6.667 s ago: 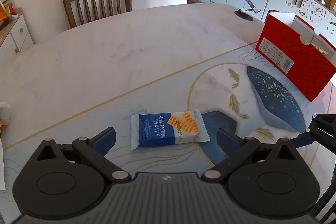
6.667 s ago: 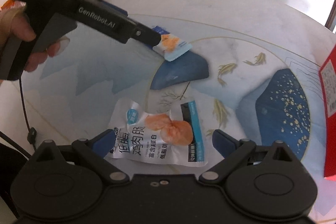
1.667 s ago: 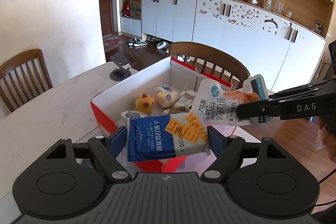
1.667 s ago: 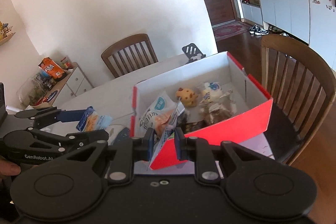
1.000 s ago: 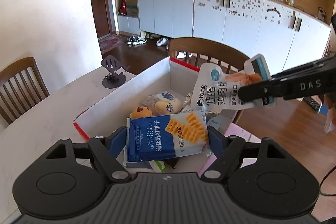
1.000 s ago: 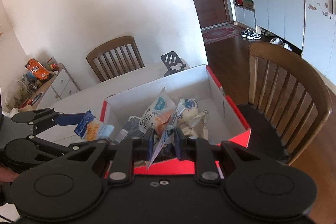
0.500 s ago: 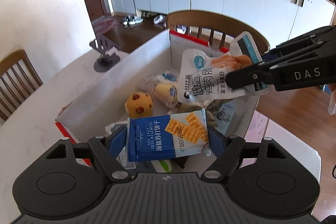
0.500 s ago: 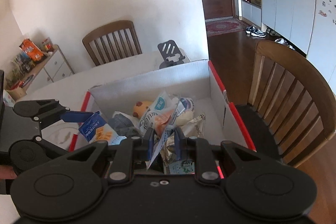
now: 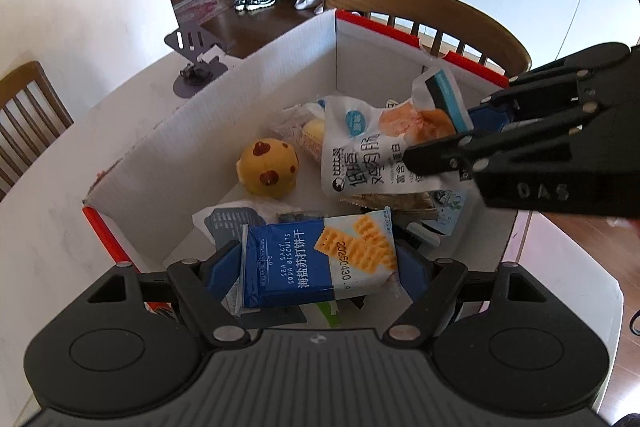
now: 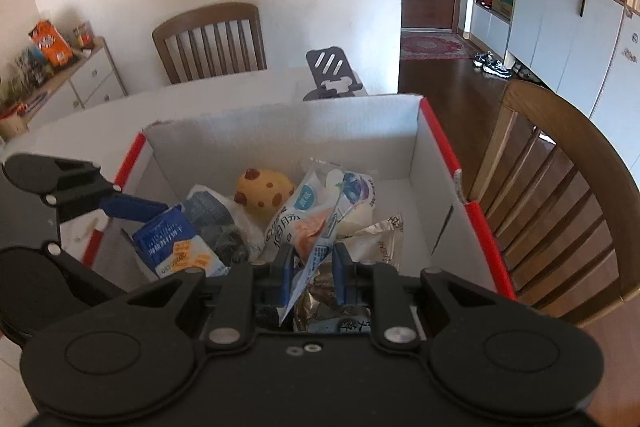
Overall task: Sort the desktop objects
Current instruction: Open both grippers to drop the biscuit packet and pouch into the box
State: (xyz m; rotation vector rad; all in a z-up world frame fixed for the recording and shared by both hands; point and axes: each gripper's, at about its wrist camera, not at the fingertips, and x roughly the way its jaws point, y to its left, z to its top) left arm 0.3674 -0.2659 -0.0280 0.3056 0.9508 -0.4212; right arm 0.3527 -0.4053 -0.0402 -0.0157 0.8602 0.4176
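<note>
My left gripper (image 9: 316, 265) is shut on a blue soda biscuit pack (image 9: 320, 259), held flat over the near end of the red box (image 9: 224, 107). From the right, my right gripper (image 9: 436, 147) reaches in, shut on the edge of a white chicken breast pouch (image 9: 368, 155) that hangs over the box's middle. In the right wrist view that gripper (image 10: 310, 269) pinches the pouch (image 10: 300, 223) edge-on, and the biscuit pack (image 10: 176, 247) with the left gripper (image 10: 132, 207) shows at the left above the box (image 10: 280, 131). A yellow spotted bun toy (image 9: 268, 167) and several snack packets lie inside.
The box stands at the end of a pale table (image 9: 48, 187). A black phone stand (image 9: 196, 67) sits just beyond the box. A wooden chair (image 10: 560, 187) stands close behind the box's far side, another chair (image 10: 212, 39) by the wall.
Both grippers have sunk and tilted down over the box, each keeping its packet. The box interior now fills more of both views.
</note>
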